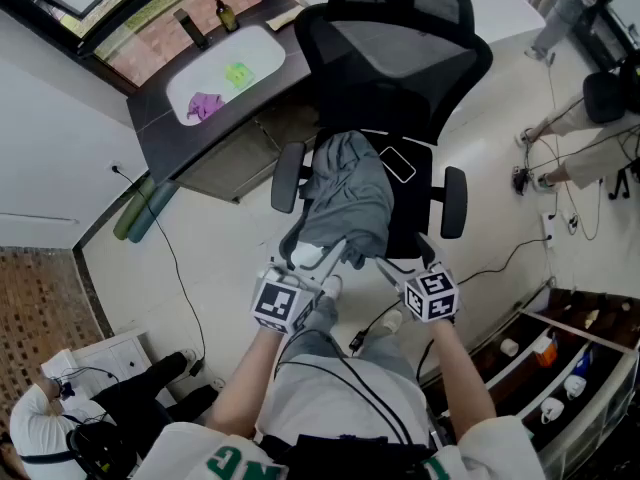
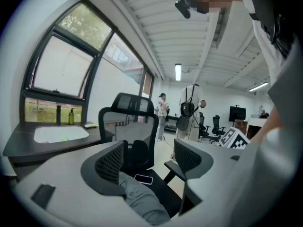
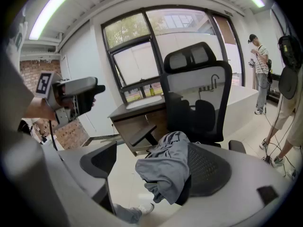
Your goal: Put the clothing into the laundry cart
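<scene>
A grey garment (image 1: pixel 350 198) lies crumpled on the seat of a black office chair (image 1: pixel 400 58) and hangs over the seat's front edge. My left gripper (image 1: pixel 325 258) hovers at that front edge, open, and in its own view the grey garment (image 2: pixel 142 202) lies low between the jaws with neither pad touching it. My right gripper (image 1: pixel 400 258) is level with it on the right, open too. In the right gripper view the grey garment (image 3: pixel 165 167) shows between the wide jaws, partly in front of the right pad. A phone (image 1: pixel 397 164) rests on the seat behind the cloth.
A dark counter with a white sink (image 1: pixel 225 73) stands behind and left of the chair. Cables (image 1: pixel 500 258) trail over the floor at right, where people (image 1: pixel 570 8) stand. A shelf with cups (image 1: pixel 560 368) is at lower right. Someone sits at lower left (image 1: pixel 60 418).
</scene>
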Motion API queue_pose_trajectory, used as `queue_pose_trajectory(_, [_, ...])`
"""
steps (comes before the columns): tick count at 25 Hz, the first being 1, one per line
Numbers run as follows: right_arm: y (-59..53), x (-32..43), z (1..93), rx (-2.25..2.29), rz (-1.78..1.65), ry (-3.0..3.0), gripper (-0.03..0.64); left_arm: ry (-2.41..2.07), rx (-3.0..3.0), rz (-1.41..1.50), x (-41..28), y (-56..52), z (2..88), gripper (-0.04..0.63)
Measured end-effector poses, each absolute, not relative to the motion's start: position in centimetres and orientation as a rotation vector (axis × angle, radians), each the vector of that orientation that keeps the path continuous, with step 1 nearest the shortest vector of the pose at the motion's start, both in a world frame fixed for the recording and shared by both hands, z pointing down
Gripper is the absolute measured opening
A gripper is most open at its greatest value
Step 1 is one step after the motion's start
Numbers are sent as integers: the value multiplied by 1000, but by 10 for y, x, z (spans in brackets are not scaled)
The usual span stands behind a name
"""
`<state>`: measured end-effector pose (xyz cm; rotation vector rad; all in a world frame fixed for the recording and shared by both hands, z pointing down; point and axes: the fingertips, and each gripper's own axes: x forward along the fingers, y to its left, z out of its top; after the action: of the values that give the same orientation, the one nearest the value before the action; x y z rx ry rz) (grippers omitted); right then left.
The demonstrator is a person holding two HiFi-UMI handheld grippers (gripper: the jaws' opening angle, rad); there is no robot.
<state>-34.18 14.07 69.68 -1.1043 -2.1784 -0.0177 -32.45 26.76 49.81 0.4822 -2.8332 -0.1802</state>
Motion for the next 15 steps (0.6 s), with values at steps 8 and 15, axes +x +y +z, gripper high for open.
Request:
queue_pose_trajectory(8, [210, -426, 874, -1099, -289, -2028, 569, -2840, 343, -173, -361, 346, 625, 324])
queue_pose_trajectory(15, [262, -487, 1006, -1016, -424, -2021, 601, -2811, 359, -166, -380, 366, 702, 324])
